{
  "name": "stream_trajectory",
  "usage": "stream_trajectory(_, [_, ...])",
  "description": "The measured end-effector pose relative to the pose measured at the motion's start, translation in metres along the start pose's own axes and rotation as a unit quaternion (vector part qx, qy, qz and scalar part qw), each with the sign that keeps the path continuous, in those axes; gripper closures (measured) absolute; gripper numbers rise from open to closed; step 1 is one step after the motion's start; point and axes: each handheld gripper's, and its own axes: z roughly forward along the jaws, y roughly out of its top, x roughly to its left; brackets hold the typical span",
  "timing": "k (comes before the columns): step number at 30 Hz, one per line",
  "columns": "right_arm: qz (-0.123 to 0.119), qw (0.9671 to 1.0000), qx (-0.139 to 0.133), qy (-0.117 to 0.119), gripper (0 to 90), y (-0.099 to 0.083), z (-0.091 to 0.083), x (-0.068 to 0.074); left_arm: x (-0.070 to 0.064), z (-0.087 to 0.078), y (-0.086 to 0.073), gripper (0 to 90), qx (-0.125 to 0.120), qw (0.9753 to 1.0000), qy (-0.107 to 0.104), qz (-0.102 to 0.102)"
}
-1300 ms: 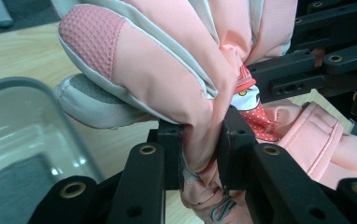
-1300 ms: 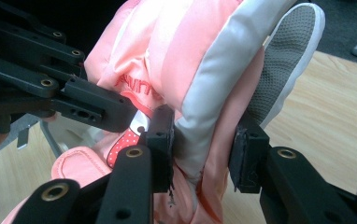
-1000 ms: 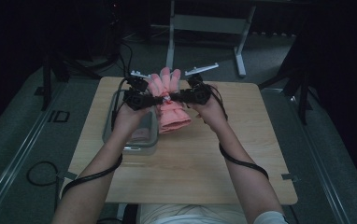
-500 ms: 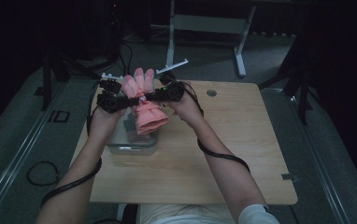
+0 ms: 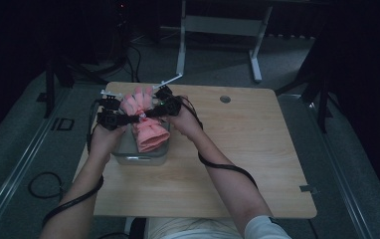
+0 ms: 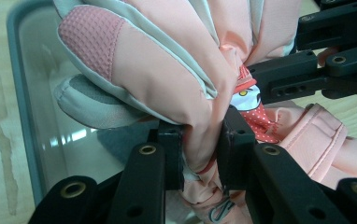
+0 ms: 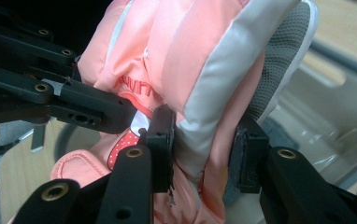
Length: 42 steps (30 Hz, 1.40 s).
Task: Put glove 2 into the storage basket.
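Holding 1 pink padded glove [image 5: 145,122] over the clear bin [image 5: 128,149] on the tabletop [image 5: 257,149]: left tongs [image 6: 200,154] and right tongs [image 7: 204,154] both pinching its middle. Soft, light, puffy; grip seams or cuff.

From above, the pink glove [image 5: 147,124] covers most of the clear tub [image 5: 141,160], so its inside is hidden. The left gripper [image 6: 200,149] has its fingers [image 6: 169,158] sunk in a fold of fabric, the tips buried. The right gripper [image 7: 204,154] hides its own pinch the same way. The glove's fingertips run off the top edge there. The desk [image 5: 257,149] is too dim to read for small marks.
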Motion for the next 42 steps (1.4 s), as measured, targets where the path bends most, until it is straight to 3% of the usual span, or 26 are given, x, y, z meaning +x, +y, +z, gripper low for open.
stream_trajectory(8, [0.019,0.9989,0.041,-0.01,65.4,-0.014,0.03,-0.012,0.017,0.031,-0.014,73.6,0.026,0.9992,-0.004,-0.03])
stream_trajectory(15, [0.037,0.9975,0.06,-0.003,65.0,-0.017,0.048,-0.021,0.027,0.042,-0.017,73.2,0.047,0.998,0.002,-0.044])
stream_trajectory(25, [0.03,0.9965,0.074,-0.025,64.5,-0.016,0.057,-0.021,0.029,0.048,-0.017,72.3,0.069,0.9967,0.033,-0.029])
stream_trajectory(32, [0.034,0.9966,0.072,-0.018,64.5,-0.015,0.058,-0.025,0.037,0.047,-0.02,72.4,0.068,0.9966,0.02,-0.043])
stream_trajectory(39, [0.037,0.9962,0.074,-0.029,64.8,-0.013,0.058,-0.026,0.034,0.048,-0.019,72.7,0.078,0.9959,0.04,-0.021])
stream_trajectory(42, [0.041,0.9959,0.074,-0.03,64.6,-0.013,0.057,-0.028,0.036,0.047,-0.019,72.8,0.076,0.9962,0.034,-0.023])
